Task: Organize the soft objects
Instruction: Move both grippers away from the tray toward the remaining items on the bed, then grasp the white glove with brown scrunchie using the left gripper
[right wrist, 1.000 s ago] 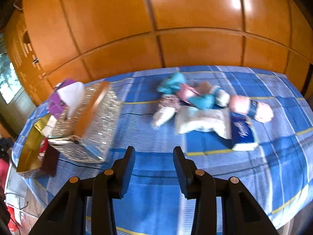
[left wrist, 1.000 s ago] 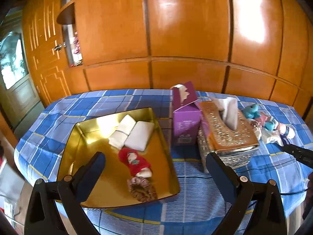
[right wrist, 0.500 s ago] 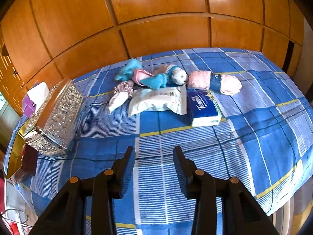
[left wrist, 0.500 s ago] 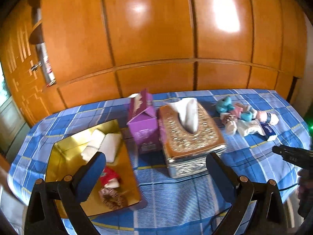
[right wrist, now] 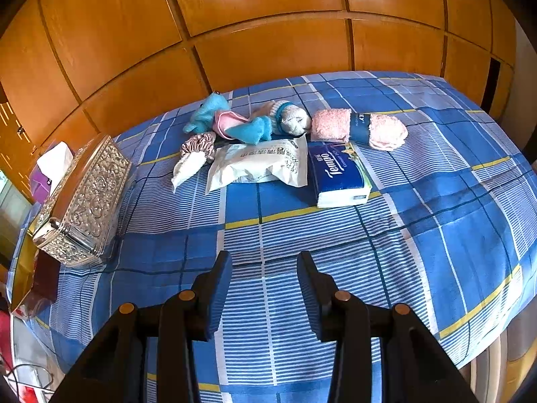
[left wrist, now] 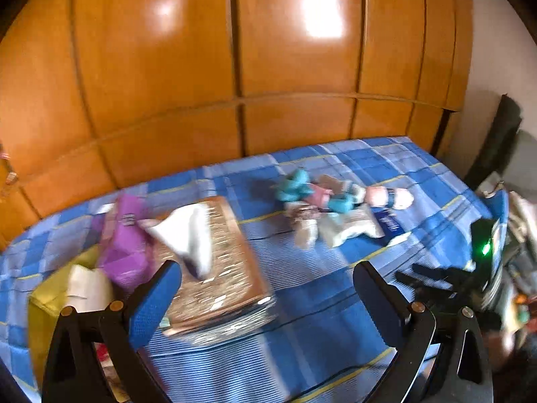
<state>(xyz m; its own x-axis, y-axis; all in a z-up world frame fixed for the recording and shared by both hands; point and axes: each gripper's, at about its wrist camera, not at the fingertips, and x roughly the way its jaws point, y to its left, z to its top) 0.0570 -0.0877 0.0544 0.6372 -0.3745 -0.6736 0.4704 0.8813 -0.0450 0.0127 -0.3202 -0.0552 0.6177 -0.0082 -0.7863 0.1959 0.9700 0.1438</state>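
Two hand-held grippers up over the worktop [right wrist: 419, 201] with its blue checked cloth, neither carrying anything. Right hand-held gripper [right wrist: 264, 268] hanging with jaws parted a modest way, only striped cloth showing in the gap. Left hand-held gripper [left wrist: 266, 280] spread much wider, also empty (that view pretty smeared, so fine detail lost).

Soft stuff bunched in a pile toward the far side of the worktop, near the wooden wall panels [right wrist: 268, 16], well ahead of the right hand-held gripper and a touch above its gap in the picture. Going through the pile: blue-and-pink plush toy [right wrist: 228, 122] at the back left, grey knitted plush [right wrist: 292, 119] touching it on the right, then rolled pink fluffy socks [right wrist: 360, 127] with a dark band, lying crosswise. Just in front of those, a pinkish scrunchie [right wrist: 199, 146] with a small white pouch [right wrist: 188, 168] below it, a white wipes packet [right wrist: 260, 164], and a blue Tempo tissue pack [right wrist: 339, 176] nearest the right hand-held gripper, butted up against the wipes packet.

Off to the left, well apart from the pile: ornate silver tissue box [right wrist: 84, 201], purple carton [right wrist: 40, 184] peeking behind it, gold tray [right wrist: 21, 268] at the worktop's left edge.

From the left wrist view, same pile up and right of that hand-held gripper's gap, silver tissue box sitting right by its left finger [left wrist: 156, 297].
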